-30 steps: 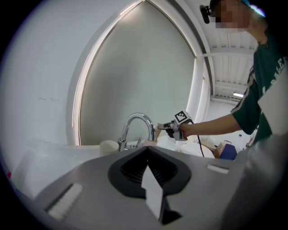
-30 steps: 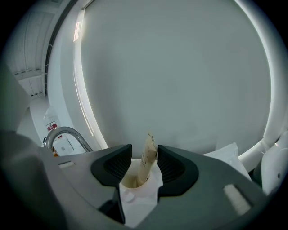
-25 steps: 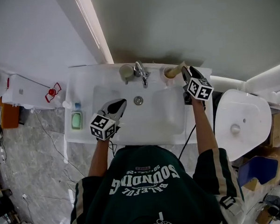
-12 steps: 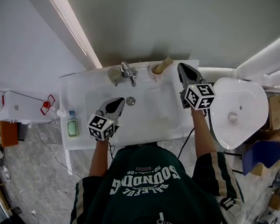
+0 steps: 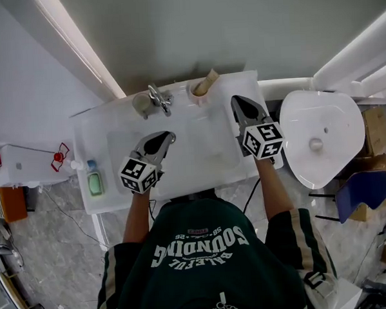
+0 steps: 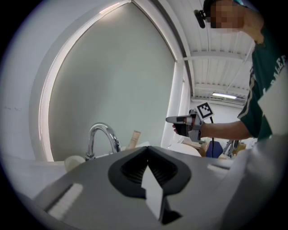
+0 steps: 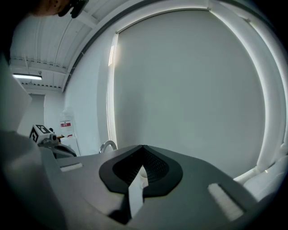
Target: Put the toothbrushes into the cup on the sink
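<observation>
Grey marbled floor [image 5: 49, 242] surrounds a white sink counter [image 5: 118, 194]. It is set against a wall that carries a grey-green arched panel [image 6: 112, 81] edged with a strip of light, and a white toilet [image 5: 321, 137] stands just to its right. At the back of the counter a chrome tap [image 5: 156, 97] rises between two cups, a pale cup [image 5: 141, 106] on its left and the toothbrush cup [image 5: 197, 93] on its right. The toothbrushes [image 5: 209, 80] stand in that right-hand cup, light tan handles leaning out over its rim; how many there are cannot be told. On the counter's left end lie a green bar of soap [image 5: 94, 183] and, just behind it, a small bottle with a blue cap [image 5: 90, 166]. The person, in a dark green shirt [image 5: 198, 244] with pale lettering, holds both tools above the counter. The left claw [image 5: 167, 138] hangs over the front left of the basin, pointing toward the tap, its jaws together with nothing between them. The right claw [image 5: 236, 102] is over the counter's right side, to the right of the toothbrush cup and clear of it. Its jaws have just been closing and now meet, holding nothing. Both claws point roughly level toward the wall, well apart from each other.
</observation>
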A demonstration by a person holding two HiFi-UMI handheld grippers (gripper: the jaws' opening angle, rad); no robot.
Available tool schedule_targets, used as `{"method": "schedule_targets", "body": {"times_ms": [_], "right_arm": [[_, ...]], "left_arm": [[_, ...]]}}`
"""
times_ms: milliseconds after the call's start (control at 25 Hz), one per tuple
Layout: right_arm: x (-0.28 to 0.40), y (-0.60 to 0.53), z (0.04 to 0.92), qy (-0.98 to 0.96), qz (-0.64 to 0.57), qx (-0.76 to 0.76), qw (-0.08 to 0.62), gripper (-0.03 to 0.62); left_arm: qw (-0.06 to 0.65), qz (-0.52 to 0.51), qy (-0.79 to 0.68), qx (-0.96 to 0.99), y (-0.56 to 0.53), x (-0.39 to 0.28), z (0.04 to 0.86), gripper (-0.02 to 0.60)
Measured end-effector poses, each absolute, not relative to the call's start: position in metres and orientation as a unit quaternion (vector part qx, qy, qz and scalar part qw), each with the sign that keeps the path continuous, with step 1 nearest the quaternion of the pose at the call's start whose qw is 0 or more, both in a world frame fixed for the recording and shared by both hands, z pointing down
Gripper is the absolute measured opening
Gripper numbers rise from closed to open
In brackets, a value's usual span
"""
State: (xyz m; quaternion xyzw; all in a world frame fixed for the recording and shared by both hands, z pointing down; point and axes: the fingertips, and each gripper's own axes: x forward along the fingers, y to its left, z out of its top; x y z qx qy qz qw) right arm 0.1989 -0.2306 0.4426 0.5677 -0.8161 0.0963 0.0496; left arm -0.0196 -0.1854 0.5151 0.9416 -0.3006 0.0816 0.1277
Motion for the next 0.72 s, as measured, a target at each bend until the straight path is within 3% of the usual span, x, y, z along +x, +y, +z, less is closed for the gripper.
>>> {"method": "schedule_targets", "body": {"times_ms": [720], "right_arm": [[0.319, -0.154, 0.584, -0.713, 0.217, 0.652, 0.144, 0.003]], "left_arm": [[0.136, 0.098, -0.244, 0.955, -0.174, 0.051, 0.526, 0.051]]}}
